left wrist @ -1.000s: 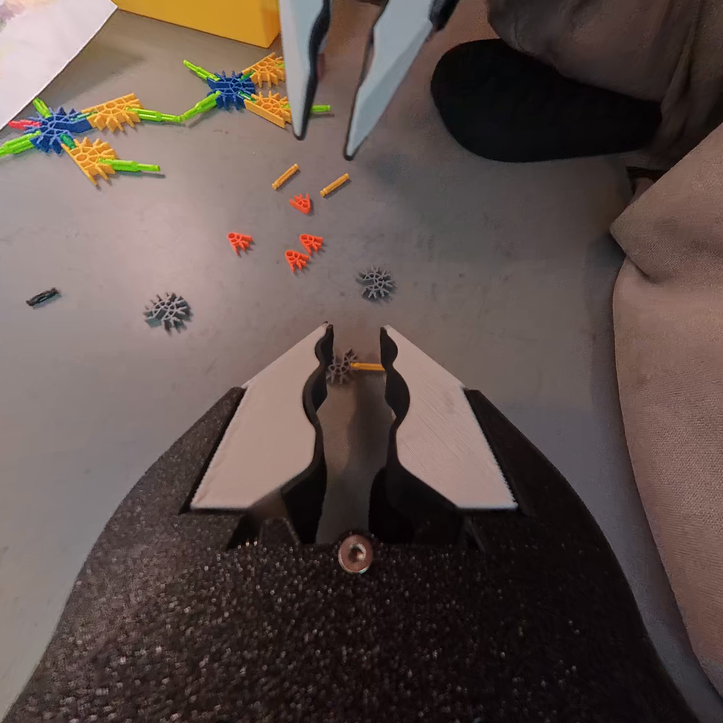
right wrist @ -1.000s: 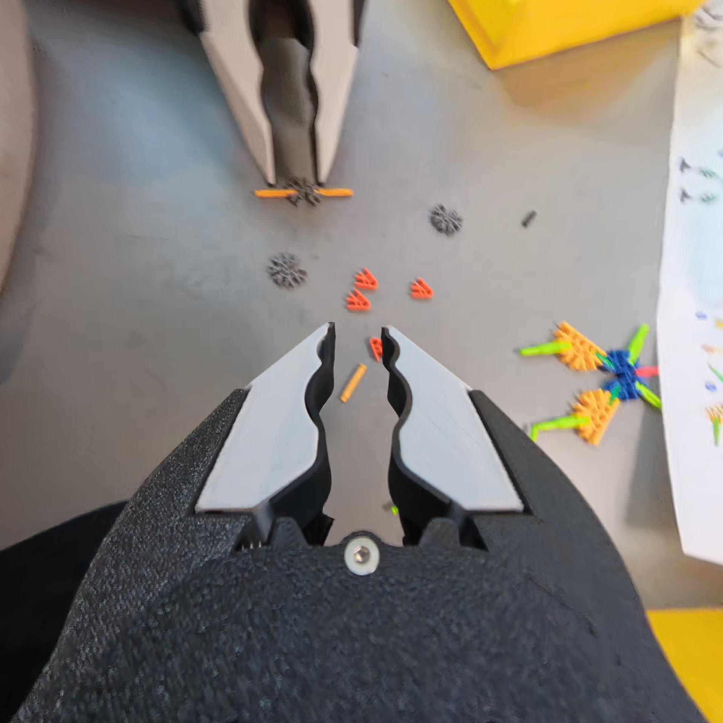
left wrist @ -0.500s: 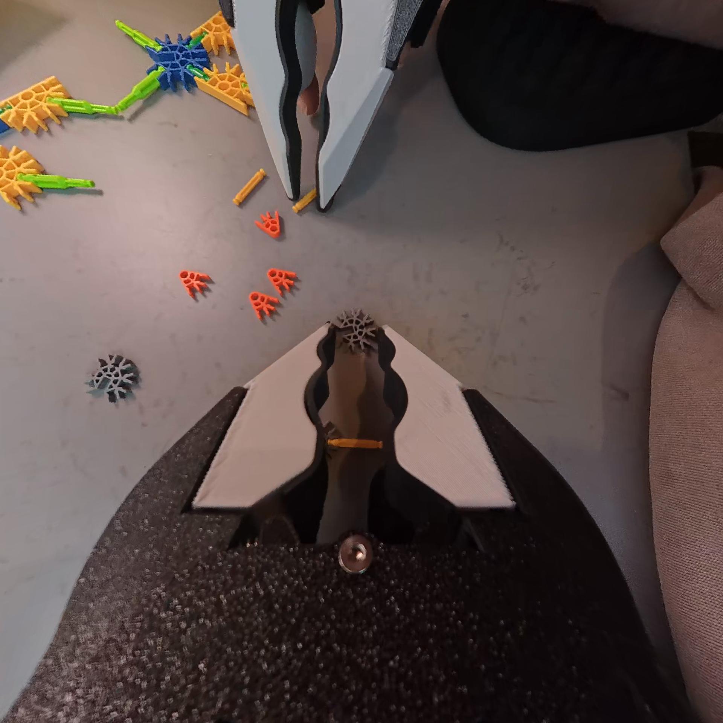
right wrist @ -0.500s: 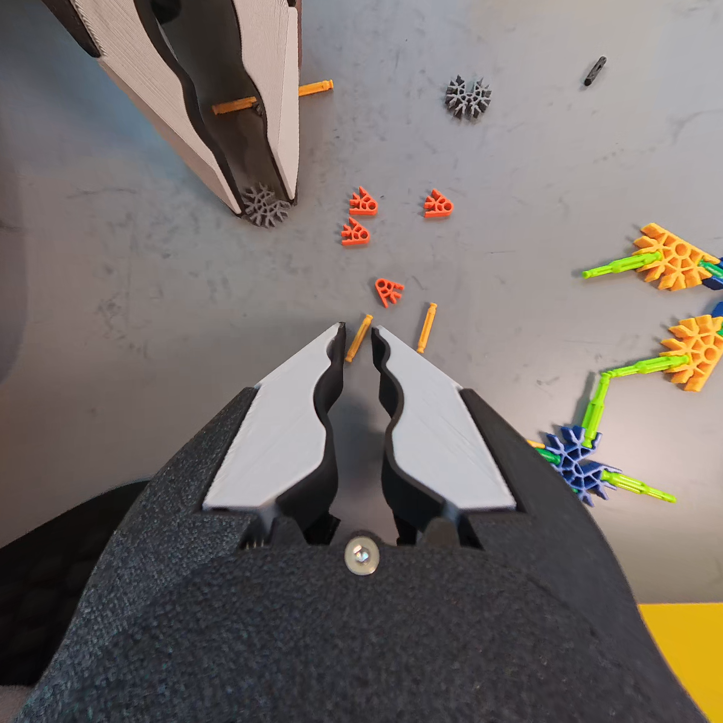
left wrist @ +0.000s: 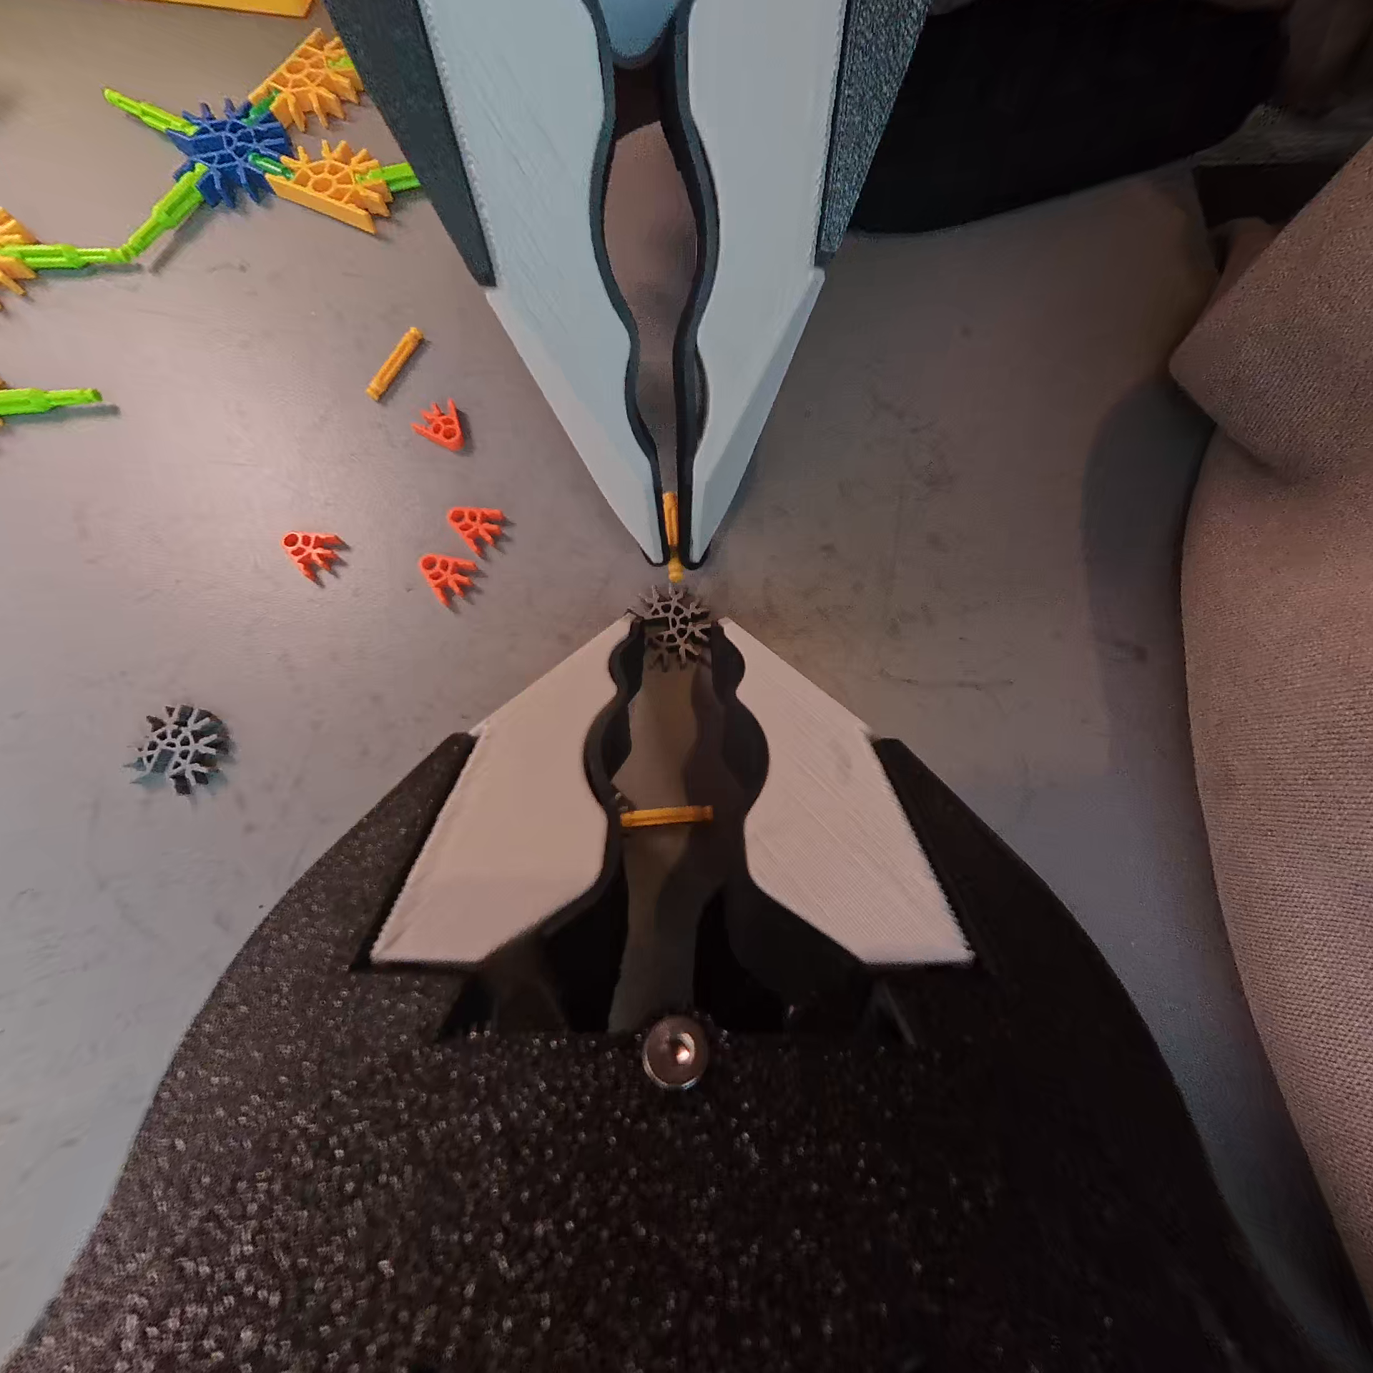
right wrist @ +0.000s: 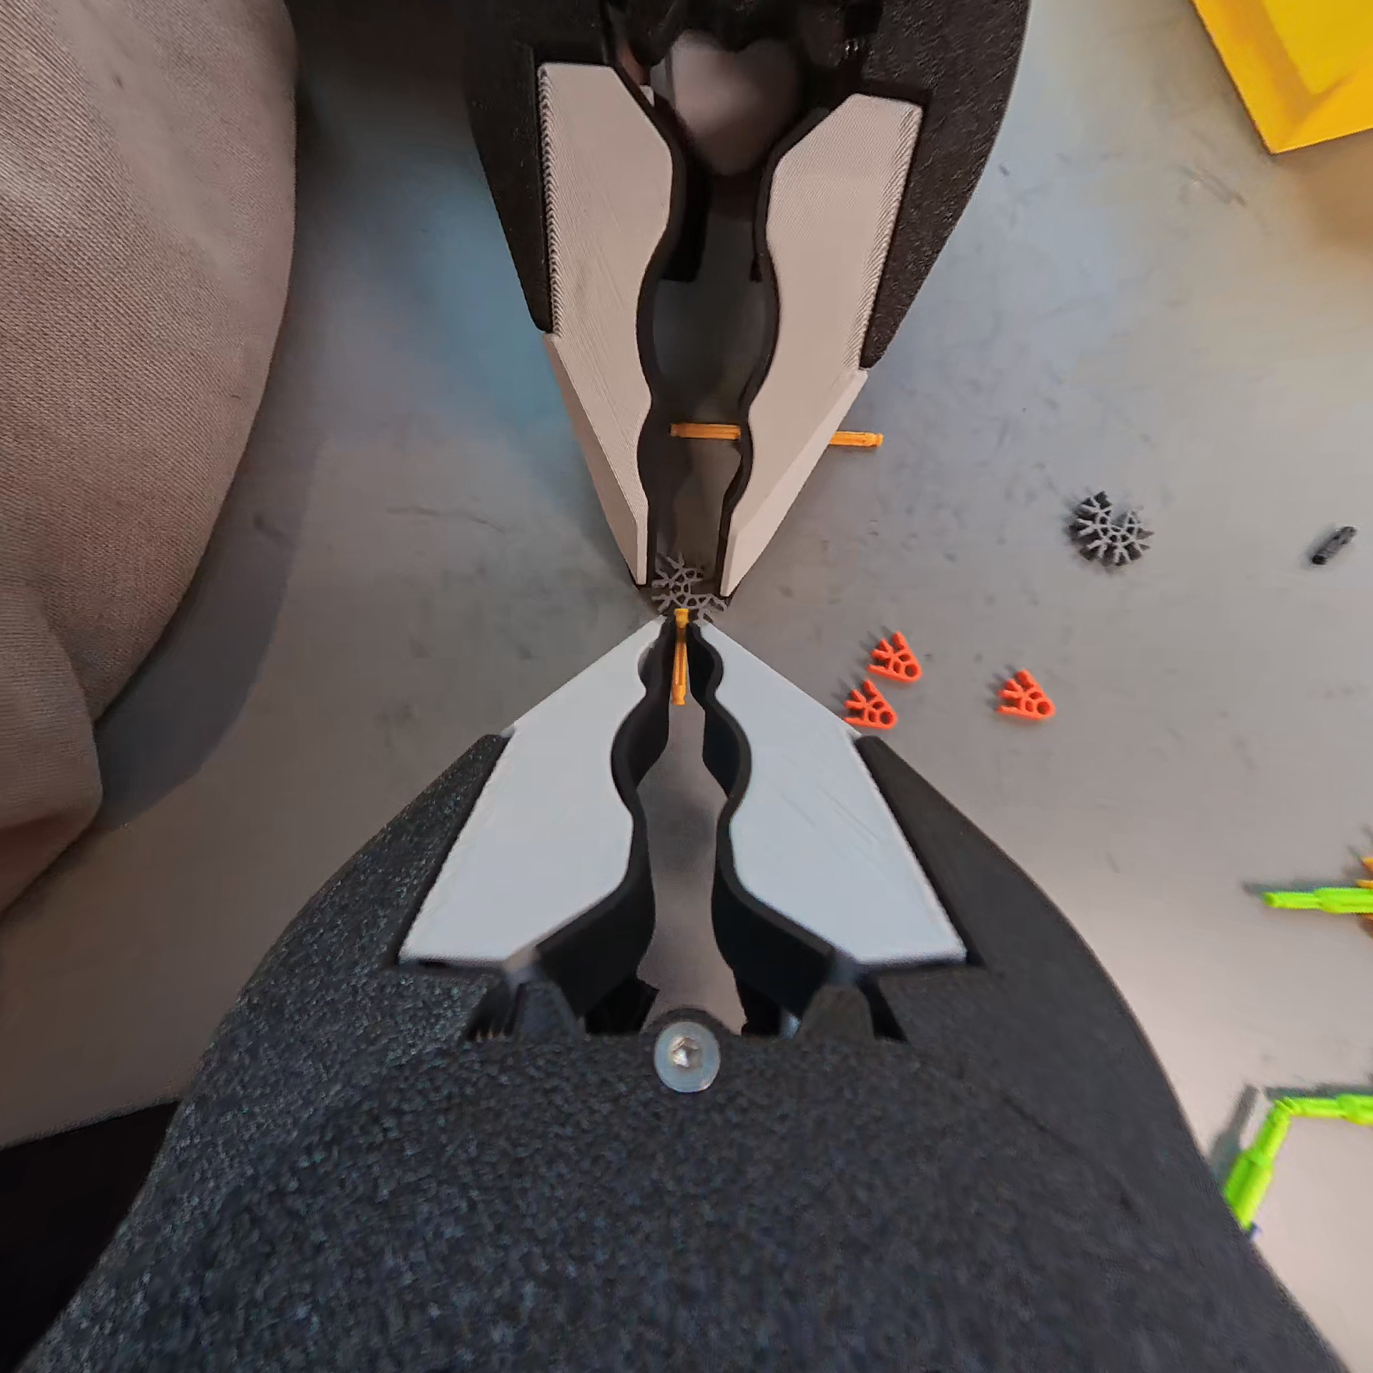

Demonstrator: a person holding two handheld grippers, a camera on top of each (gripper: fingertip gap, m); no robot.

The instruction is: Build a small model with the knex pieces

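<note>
My left gripper [left wrist: 674,631] is shut on a grey snowflake-shaped connector [left wrist: 674,631], pinched at the very fingertips. My right gripper [right wrist: 680,631] is shut on a short orange rod [right wrist: 678,669] that points forward. The two grippers meet tip to tip: the rod's end touches the connector's rim [right wrist: 683,587]. In the left wrist view the right gripper [left wrist: 674,561] comes down from the top with the rod [left wrist: 671,520]. Another orange rod [left wrist: 665,817] lies crosswise on the grey surface under the left fingers; it also shows in the right wrist view [right wrist: 706,431].
Small red connectors [left wrist: 312,553] [right wrist: 1025,698], a loose grey connector [left wrist: 182,747] [right wrist: 1111,531], a loose orange rod [left wrist: 394,364] and a black piece [right wrist: 1333,544] lie nearby. A blue, yellow and green assembly [left wrist: 230,152] sits far left. Beige fabric [left wrist: 1278,669] borders one side; a yellow box [right wrist: 1300,67] stands behind. The black piece [right wrist: 1333,544] is about 20 centimetres from both grippers' fingertips.
My right gripper shut on an orange rod, lifted it off the surface and brought it to the left gripper's tips. My left gripper took the grey connector and keeps holding it.
</note>
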